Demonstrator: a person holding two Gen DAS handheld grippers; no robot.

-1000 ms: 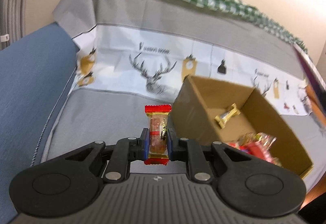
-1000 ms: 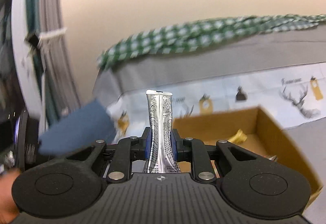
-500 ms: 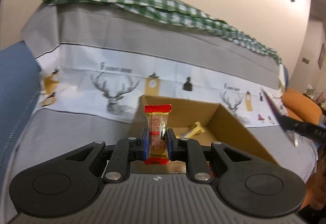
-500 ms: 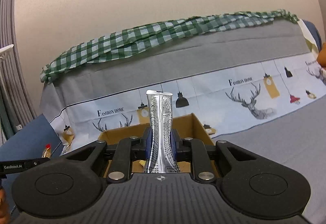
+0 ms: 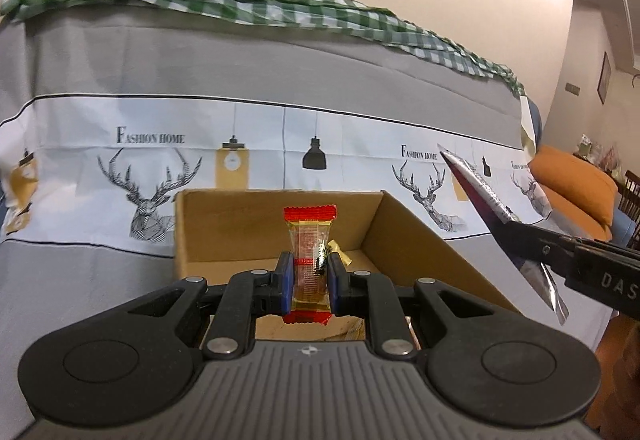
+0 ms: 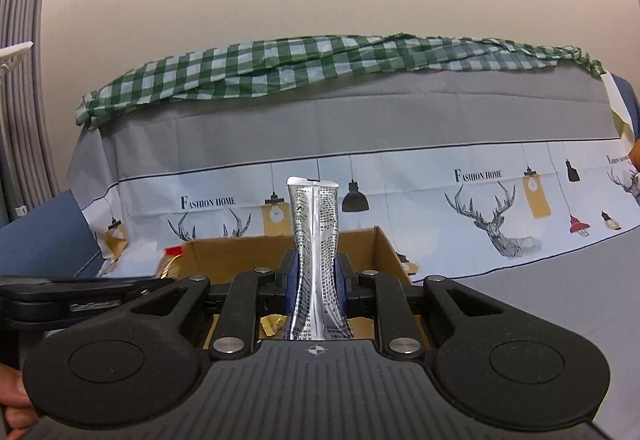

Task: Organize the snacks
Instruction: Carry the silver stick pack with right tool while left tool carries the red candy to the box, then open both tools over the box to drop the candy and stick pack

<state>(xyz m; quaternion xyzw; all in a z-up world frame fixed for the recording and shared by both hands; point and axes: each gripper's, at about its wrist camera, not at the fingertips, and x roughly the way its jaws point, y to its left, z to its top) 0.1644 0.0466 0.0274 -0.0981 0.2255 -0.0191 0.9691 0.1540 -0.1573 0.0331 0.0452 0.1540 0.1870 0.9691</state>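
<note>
My left gripper (image 5: pixel 309 272) is shut on a small clear candy bar with red ends (image 5: pixel 309 240), held upright above the near side of an open cardboard box (image 5: pixel 240 224). My right gripper (image 6: pixel 316 280) is shut on a tall silver stick packet (image 6: pixel 316 240), held upright over the same box (image 6: pixel 240 252). The right gripper with its silver packet (image 5: pixel 480 192) also shows at the right of the left wrist view. A gold-wrapped candy (image 5: pixel 338 252) lies inside the box. The left gripper's candy (image 6: pixel 170 260) shows at the left of the right wrist view.
The box sits on a sofa covered with a grey and white deer-print sheet (image 5: pixel 140 176). A green checked cloth (image 6: pixel 320 60) lies along the sofa's back against a beige wall. An orange cushion (image 5: pixel 572 184) lies at the far right.
Both grippers have swung to face the sofa back and moved closer together over the box. Each keeps its snack. The box now sits centred in both views.
</note>
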